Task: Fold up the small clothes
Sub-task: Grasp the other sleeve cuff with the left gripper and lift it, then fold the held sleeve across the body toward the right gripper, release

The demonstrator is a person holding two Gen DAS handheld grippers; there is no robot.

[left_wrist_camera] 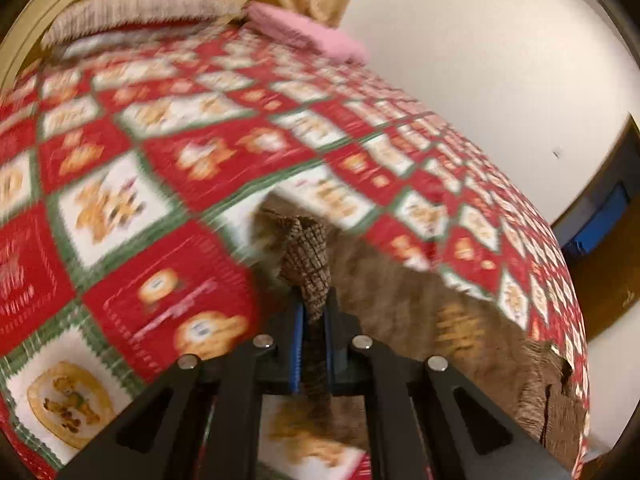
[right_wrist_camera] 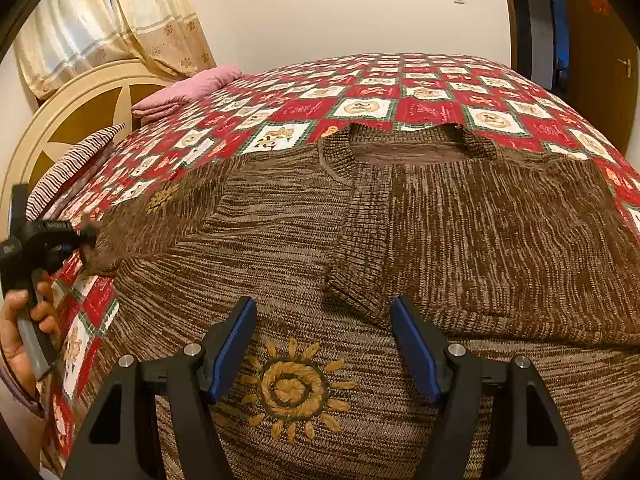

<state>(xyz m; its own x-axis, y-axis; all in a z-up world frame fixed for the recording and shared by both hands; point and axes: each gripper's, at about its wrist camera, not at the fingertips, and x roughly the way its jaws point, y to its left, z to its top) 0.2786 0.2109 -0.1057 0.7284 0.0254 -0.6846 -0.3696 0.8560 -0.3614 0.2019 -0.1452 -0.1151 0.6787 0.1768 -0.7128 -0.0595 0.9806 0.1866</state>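
Quilted bed [right_wrist_camera: 420,92], sweater [right_wrist_camera: 280,240] beneath gaping right gripper [right_wrist_camera: 324,344], sleeve pinched in left gripper [left_wrist_camera: 313,312].

The sweater [right_wrist_camera: 280,232] lies spread on the bed [right_wrist_camera: 420,92], neckline toward the far side. Its right sleeve [right_wrist_camera: 360,248] is folded across the chest. The left gripper [left_wrist_camera: 312,320] grips the other sleeve's cuff [left_wrist_camera: 306,256] at the bed's left edge. The right gripper [right_wrist_camera: 324,344] hovers spread above the embroidered sun [right_wrist_camera: 290,388] near the hem. A folded blanket [right_wrist_camera: 188,88] and pillow [right_wrist_camera: 76,164] lie by the headboard [right_wrist_camera: 80,108], far left.
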